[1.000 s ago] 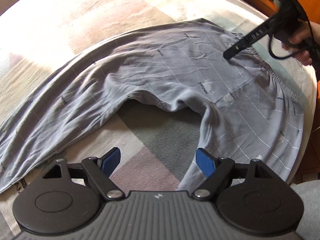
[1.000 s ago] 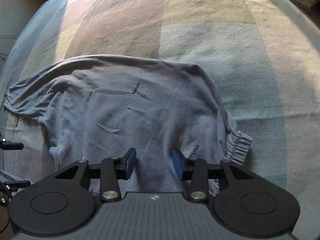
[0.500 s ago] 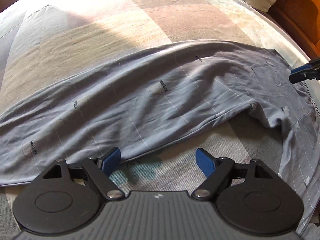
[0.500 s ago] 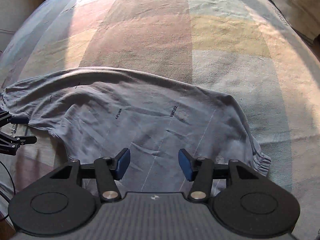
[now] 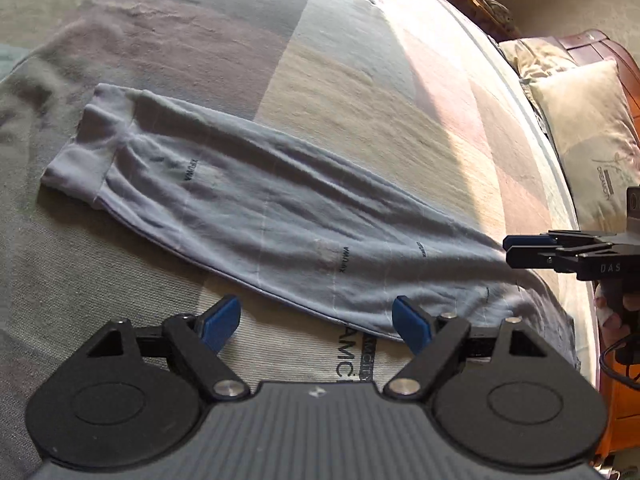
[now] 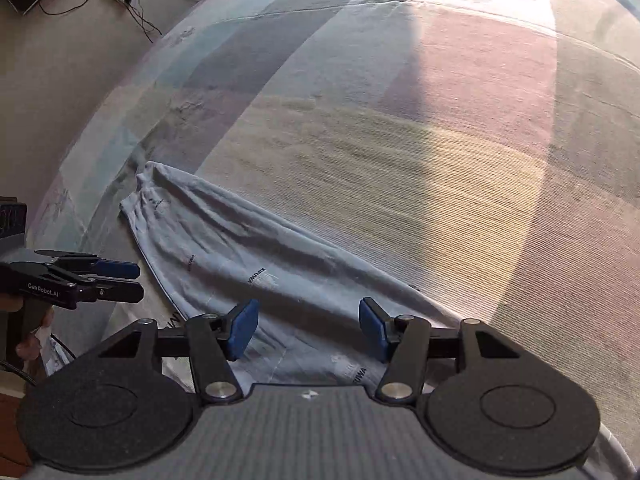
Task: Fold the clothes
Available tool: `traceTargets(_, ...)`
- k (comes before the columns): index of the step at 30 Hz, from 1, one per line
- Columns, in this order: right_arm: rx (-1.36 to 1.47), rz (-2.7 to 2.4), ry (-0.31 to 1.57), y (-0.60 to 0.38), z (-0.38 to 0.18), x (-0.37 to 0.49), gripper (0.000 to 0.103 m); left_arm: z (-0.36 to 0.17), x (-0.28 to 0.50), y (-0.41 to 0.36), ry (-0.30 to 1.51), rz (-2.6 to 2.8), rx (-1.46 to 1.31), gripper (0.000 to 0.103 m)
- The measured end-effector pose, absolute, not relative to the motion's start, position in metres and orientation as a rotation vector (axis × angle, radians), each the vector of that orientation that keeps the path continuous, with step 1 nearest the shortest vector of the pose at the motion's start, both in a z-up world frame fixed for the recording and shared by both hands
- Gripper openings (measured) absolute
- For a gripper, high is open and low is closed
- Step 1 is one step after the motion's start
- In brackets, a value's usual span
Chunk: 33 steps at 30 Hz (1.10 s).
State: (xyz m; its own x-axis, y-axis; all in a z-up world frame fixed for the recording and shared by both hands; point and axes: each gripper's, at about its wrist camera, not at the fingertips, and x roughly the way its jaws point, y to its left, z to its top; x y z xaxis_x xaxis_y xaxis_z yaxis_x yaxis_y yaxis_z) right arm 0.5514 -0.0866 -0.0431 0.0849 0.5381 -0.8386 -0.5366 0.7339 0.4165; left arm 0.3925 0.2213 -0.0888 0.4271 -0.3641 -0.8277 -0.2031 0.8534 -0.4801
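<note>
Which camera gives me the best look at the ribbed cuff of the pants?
The left wrist view: the cuff lies flat, lit and unobstructed. The right wrist view shows the cuff smaller, bunched and farther off.

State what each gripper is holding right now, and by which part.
Nothing is held. The left gripper and right gripper both stand open above the grey trousers, pads clear of the cloth.

You've got a bed under a patchwork-block cover in grey, beige, pink and pale blue, sunlit band toward 1 o'clock. Grey-blue trousers lie flat on it, folded leg on leg, cuffs at 10 o'clock, running to 4 o'clock. Printed lettering on the cover shows at 6 o'clock. Beige pillow at the bed's 3 o'clock edge.
</note>
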Motion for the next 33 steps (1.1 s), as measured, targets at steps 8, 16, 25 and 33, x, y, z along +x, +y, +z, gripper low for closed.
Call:
traceTargets(8,-0.165,1.127,1.313,0.046,-0.058,0.607,0.063,-0.125,0.365,0.294,0.918,0.108,-1.09,0.083)
traceTargets(16,-0.132,1.344,1.441,0.14,-0.088,0.663,0.063,-0.164,0.357,0.334,0.667,0.14,-1.447,0.086)
traceTargets(25,-0.023,1.55,1.604,0.211,-0.122,0.683,0.064,-0.171,0.377,0.341,0.621,0.115,-1.429,0.089)
traceTargets(33,-0.059,1.619,1.624,0.201,-0.123,0.674,0.061,-0.167,0.381,0.341,0.611,0.082,-1.317,0.083)
